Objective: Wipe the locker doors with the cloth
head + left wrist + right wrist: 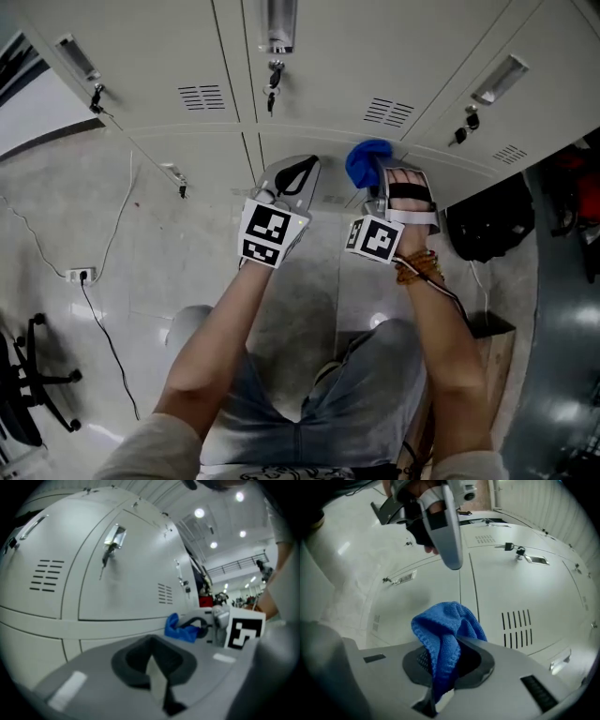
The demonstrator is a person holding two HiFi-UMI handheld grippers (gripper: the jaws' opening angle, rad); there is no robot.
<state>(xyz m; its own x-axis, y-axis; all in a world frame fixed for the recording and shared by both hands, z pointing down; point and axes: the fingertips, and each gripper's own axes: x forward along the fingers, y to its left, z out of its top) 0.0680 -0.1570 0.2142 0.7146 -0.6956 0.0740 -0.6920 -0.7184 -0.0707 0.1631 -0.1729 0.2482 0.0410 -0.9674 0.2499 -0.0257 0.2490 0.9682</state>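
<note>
the cloth [445, 634] is judged soft, light and floppy, best pinched at a bunched fold so a pad hangs free. it is clamped in the right gripper [382, 183], near the doors [319, 66]; contact cannot be told. the left gripper [300, 169] is closed on nothing, just left of it. both forearms [220, 337] are stretched forward, side by side.

Left gripper [305, 167]: grey moulded shell, dark recess round jaws, cube [272, 234] with black-and-white square markers.
Right gripper [384, 176]: same grey shell, black strap [410, 191] across top, matching marker cube [377, 239].
Right wrist: orange-brown bead bracelet [417, 267], thin red-and-white cable [448, 292].
Worn: light grey short sleeves [155, 450], blue denim legwear [356, 403].
</note>
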